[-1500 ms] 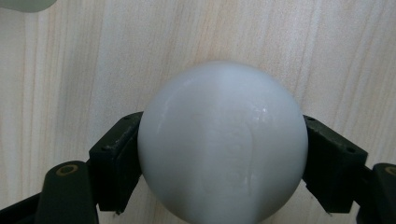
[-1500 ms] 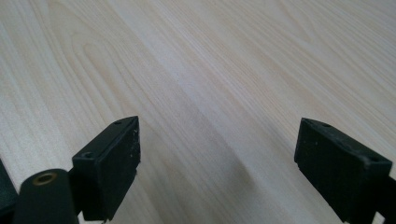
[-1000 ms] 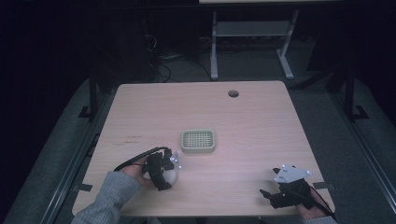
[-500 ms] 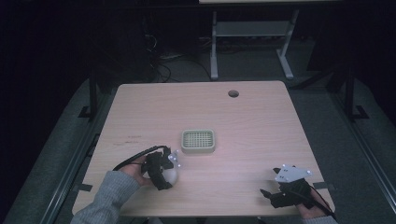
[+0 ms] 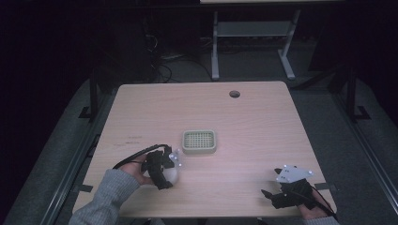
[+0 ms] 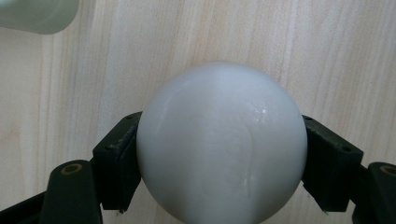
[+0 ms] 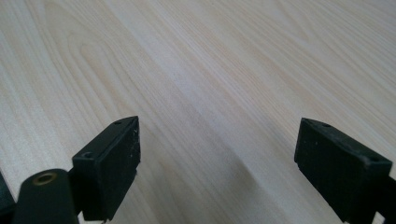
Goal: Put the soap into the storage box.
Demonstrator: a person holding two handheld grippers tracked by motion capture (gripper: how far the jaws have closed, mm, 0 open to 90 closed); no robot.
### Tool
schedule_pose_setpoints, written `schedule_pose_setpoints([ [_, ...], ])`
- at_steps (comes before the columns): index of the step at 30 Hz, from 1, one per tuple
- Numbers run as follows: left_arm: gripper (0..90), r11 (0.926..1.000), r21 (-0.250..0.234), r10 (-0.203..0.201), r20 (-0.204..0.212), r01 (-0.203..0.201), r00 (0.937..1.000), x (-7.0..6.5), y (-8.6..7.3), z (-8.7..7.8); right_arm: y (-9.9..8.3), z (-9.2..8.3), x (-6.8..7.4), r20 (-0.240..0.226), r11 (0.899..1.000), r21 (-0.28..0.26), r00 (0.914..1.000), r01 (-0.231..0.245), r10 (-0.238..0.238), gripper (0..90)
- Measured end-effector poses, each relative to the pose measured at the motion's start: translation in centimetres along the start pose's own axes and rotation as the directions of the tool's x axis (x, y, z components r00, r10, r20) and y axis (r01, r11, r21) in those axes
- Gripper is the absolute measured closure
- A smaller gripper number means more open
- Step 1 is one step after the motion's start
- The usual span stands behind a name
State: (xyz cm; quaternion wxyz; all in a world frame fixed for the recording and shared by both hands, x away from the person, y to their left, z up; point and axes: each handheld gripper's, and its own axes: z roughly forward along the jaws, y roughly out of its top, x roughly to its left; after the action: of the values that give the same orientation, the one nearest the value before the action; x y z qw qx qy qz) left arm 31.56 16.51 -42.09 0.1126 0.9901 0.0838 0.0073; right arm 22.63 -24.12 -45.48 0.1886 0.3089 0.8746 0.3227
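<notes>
White ball (image 6: pixel 219 144) is pinched by left gripper (image 5: pixel 163 168), near green grid tray (image 5: pixel 199 141). Right gripper (image 5: pixel 274 196) is held spread over bare table (image 5: pixel 263 126).

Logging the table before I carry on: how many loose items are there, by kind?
White ball, clamped in the left gripper: 1
Pale green grid-topped tray: 1
Total: 2
The right gripper holds nothing, its jaws apart over bare table.

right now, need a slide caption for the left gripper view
Left gripper clamped on a white ball above the wooden table, corner of the pale green tray at upper left.
</notes>
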Motion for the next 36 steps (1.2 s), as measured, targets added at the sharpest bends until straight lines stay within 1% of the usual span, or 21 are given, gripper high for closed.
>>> schedule_pose_setpoints([
  [9,24.1,0.9999,0.011,0.013,-0.003,-0.013,0.9999,0.4,0.6,-0.6,0.0,0.0,-0.1,-0.003,1.000,0.003,1.0000,-0.001,0.001,13.9],
  [11,24.1,0.9999,0.008,0.010,-0.001,-0.010,0.9999,0.4,0.7,-0.7,0.0,0.0,-0.1,-0.003,1.000,0.003,1.0000,-0.001,0.001,13.9],
  [19,24.1,0.9993,0.017,0.033,-0.002,-0.033,0.9994,0.9,1.4,-1.4,0.0,0.1,-0.1,-0.003,1.000,0.005,1.0000,-0.003,0.003,13.9],
  [20,24.1,0.9994,0.014,0.030,-0.001,-0.030,0.9995,0.9,1.5,-1.5,0.0,0.0,-0.1,-0.002,1.000,0.003,1.0000,-0.005,0.005,13.9],
  [24,24.2,0.9988,0.014,0.046,0.000,-0.046,0.9990,1.2,2.0,-2.0,0.0,0.1,0.0,-0.002,1.000,0.003,1.0000,-0.003,0.003,13.9],
  [27,24.1,0.9988,0.009,0.048,-0.003,-0.048,0.9988,1.3,2.2,-2.2,0.1,0.1,0.0,-0.002,1.000,0.004,1.0000,-0.001,0.001,14.0],
  [36,24.2,0.9977,0.021,0.064,-0.006,-0.064,0.9979,1.7,3.1,-2.5,0.1,0.1,-0.1,-0.003,1.000,0.000,1.0000,-0.003,0.003,13.9],
])
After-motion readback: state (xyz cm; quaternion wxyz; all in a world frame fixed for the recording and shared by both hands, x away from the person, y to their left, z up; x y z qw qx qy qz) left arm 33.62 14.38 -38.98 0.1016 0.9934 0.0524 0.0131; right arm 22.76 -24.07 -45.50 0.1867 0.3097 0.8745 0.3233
